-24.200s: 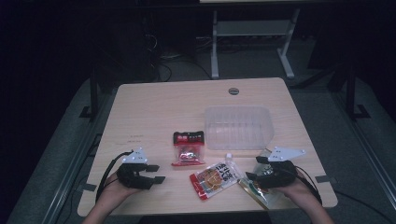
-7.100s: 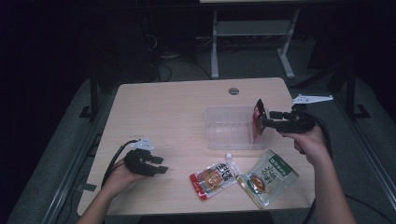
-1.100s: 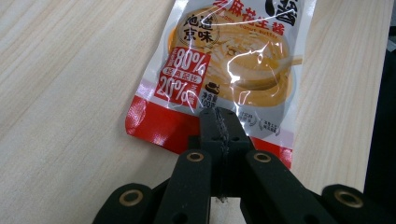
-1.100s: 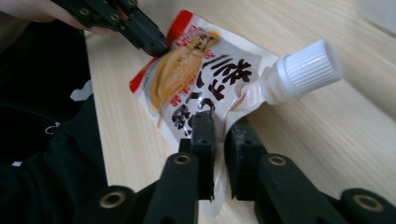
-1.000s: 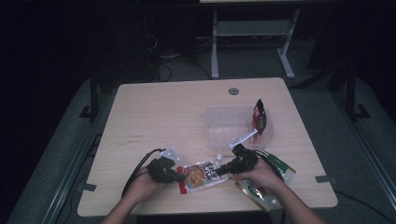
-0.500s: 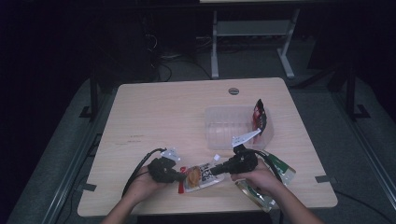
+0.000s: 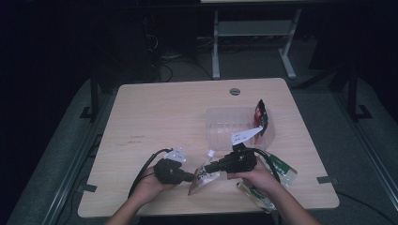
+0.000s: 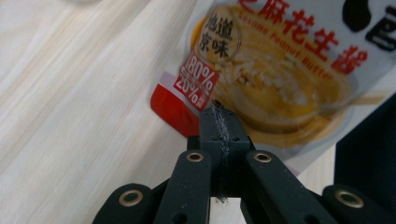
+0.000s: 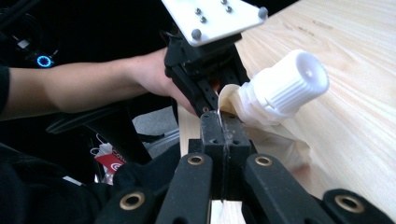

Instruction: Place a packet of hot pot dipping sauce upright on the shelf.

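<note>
- We saw the sauce pouch (image 7: 202, 176) lifted off the near part of the table (image 7: 164, 112), tilted, between our two grippers, its white screw cap (image 9: 286, 85) sticking out at one corner
- Our left gripper (image 7: 191, 176) had its jaws closed tight on the pouch's edge, by the red corner of the printed face (image 8: 261, 70)
- Our right gripper (image 7: 209, 167) was clamped shut on the opposite edge, right beside the cap
- A second pouch with green print (image 7: 281, 169) lay flat on the table under our right hand (image 7: 256, 174), near the right edge
- Farther back stood the clear plastic bin (image 7: 225, 126), with a red packet (image 7: 259, 112) upright against its right wall
- Both cables trailed back toward us across the tabletop
</note>
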Available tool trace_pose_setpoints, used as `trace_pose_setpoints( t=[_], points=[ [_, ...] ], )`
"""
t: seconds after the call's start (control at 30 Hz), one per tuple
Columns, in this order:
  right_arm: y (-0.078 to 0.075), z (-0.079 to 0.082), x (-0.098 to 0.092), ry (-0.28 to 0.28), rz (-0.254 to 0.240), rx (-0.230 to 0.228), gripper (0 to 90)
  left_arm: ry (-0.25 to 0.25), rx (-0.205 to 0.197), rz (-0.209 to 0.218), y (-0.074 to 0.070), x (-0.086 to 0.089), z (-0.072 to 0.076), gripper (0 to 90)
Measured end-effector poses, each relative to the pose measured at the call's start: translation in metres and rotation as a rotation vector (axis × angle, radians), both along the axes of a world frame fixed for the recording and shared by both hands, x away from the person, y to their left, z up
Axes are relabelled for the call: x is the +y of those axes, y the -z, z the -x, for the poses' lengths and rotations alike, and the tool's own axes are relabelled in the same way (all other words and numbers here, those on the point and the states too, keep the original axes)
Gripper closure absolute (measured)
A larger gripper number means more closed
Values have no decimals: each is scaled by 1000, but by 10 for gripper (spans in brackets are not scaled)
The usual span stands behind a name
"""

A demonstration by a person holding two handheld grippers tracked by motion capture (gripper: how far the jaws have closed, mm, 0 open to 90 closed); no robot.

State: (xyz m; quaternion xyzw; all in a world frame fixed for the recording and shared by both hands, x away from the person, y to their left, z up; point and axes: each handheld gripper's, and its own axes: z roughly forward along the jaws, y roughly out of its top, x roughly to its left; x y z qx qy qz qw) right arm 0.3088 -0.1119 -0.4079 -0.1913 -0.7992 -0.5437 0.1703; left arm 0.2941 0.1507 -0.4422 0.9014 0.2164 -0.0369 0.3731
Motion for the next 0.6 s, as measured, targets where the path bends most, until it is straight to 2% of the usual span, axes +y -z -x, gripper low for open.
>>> trace_pose_setpoints(
  t=[0.13,0.37,0.43,0.47,0.53,0.6],
  points=[
    [-6,1,0,6,-15,-15,900,15,-11,16,-3,-4,-1,893],
    [-13,1,-1,18,-5,-34,900,19,-4,45,-7,4,-7,791],
    [-14,2,-3,23,-3,-47,900,29,-6,53,-10,9,-9,728],
    [-14,2,-5,28,6,-49,900,15,4,69,-11,10,-8,702],
    [-15,2,-7,36,2,-47,900,16,10,74,-13,14,-9,666],
    [-16,1,-11,47,-7,-55,900,30,4,63,-16,18,-10,627]
  ],
)
